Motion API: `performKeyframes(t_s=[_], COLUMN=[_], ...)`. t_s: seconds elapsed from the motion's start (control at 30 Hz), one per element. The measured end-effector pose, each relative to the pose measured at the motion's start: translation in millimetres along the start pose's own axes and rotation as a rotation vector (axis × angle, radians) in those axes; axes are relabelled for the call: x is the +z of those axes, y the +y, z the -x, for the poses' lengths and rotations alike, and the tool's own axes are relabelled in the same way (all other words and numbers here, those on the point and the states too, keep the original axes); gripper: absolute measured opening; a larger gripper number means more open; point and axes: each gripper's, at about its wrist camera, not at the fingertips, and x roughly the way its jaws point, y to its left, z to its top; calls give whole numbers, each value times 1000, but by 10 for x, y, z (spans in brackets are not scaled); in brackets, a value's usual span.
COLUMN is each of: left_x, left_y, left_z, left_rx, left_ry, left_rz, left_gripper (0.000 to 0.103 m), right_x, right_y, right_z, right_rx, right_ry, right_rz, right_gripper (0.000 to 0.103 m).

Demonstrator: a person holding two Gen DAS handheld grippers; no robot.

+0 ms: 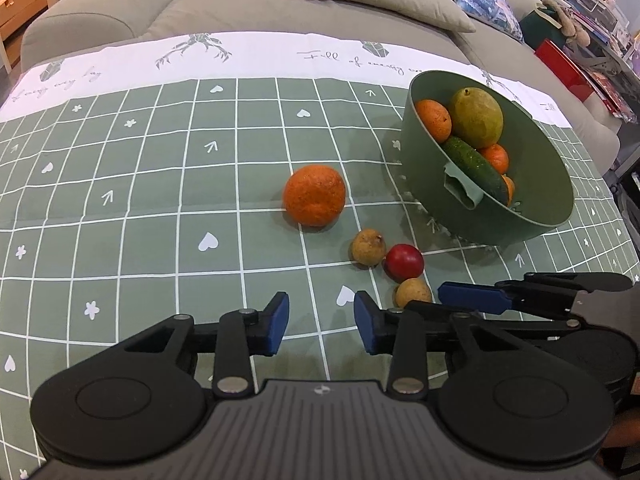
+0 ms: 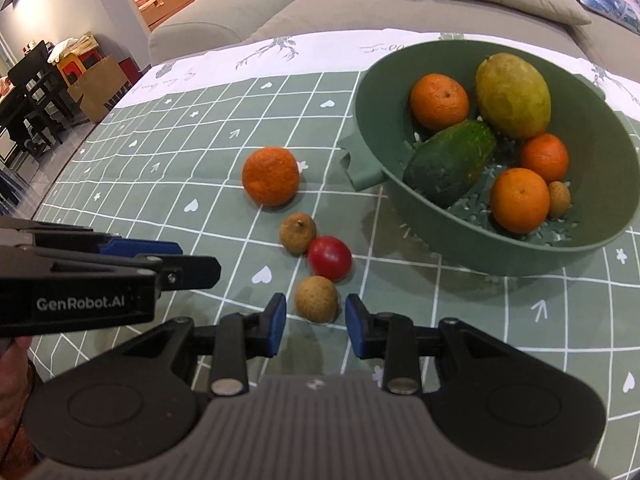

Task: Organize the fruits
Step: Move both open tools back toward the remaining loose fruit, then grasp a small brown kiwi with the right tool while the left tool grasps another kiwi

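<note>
A green bowl stands on the checked cloth and holds oranges, a yellow-green mango, a cucumber and a small brown longan. On the cloth lie a loose orange, two brown longans and a small red fruit. My left gripper is open and empty above the cloth. My right gripper is open, with the near longan just ahead of its fingertips; it also shows in the left wrist view.
The green checked cloth covers the table, white border at the far edge. A grey sofa with cushions lies behind. A dark table and chairs stand far left in the right wrist view. The left gripper shows in the right wrist view.
</note>
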Motion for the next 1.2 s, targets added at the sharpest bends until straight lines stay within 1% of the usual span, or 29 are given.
performKeyframes(t_s=[0.2,0.43,0.5,0.63,0.9,1.07,1.13,1.2], left_x=[50,134,170,240,359,388,394,400], left_y=[-14,-98,-117,-118,-129,-136,-130,-137], left_z=[-75,-183,-226,-334,-477,-538,-546,-544], left_rx=[-25,-45,-56,-80,-93,-106,-121,-127], left_ry=[14,14,18,28,28,43,47,48], left_rz=[-8,-44,-49,-26,-19,-5,7,13], left_gripper=[44,44,44,44,43,36,28,25], right_x=[11,13,8,-1,-8,-6,-5,-15], right_y=[-10,-60,-72,-163,-298,-337,-345,-366], right_z=[-110,-111,-81,-4,62,63,75,104], right_rx=[5,24,18,-6,-38,-41,-42,-42], right_ry=[16,21,19,16,7,4,2,-1], right_rz=[0,-4,1,-11,-39,-48,-49,-50], right_gripper=[22,20,20,20,20,20,20,20])
